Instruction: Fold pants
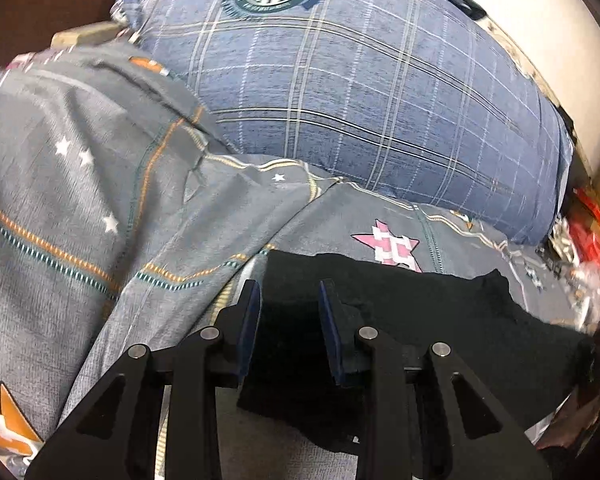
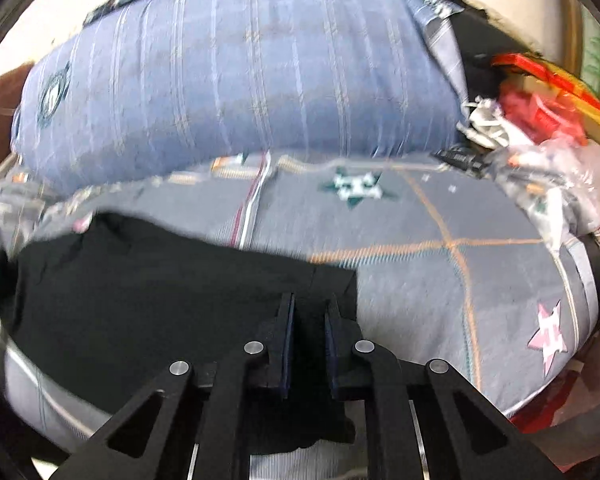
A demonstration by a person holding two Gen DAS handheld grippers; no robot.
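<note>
The pants (image 1: 400,312) are plain black. The bedsheet (image 1: 80,200) is grey, crossed by orange and teal stitched lines, with white, pink and green stars. The pillow (image 1: 360,92) is blue plaid with a round teal-and-white emblem

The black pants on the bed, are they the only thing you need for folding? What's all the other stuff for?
For the job:
- black pants
- left tongs, fabric between them
- right tongs, fabric between them

Just lying about:
- blue checked pillow
- grey bedsheet with stars, under the pants
- red and yellow packets beside the bed
- crumpled clear plastic
</note>
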